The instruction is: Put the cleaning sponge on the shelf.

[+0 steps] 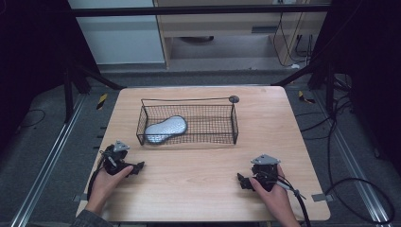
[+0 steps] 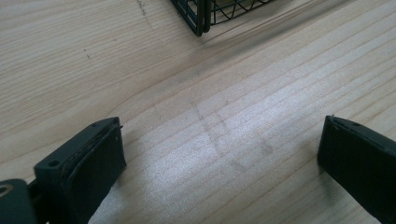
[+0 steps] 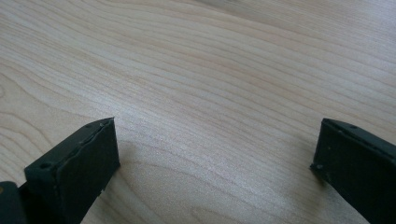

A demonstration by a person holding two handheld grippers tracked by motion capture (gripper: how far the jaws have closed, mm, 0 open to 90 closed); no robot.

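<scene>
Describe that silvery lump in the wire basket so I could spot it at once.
Start at the wooden table and find the black wire basket at its far middle. Inside, at the basket's left end, lies a grey pouch with a rounded, peanut-like outline and a dotted, shiny surface. It is the basket's sole content, pale against the dark mesh, nearer the left hand-held gripper.

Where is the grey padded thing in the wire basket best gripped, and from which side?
Probably at its narrow waist, from straight above. The grey pad lies flat in the left half of the wire basket, and the mesh walls block any sideways approach. It pinches in mid-length, so open jaws could span it there. The left gripper, open on the table just in front of the basket, is nearer.
</scene>
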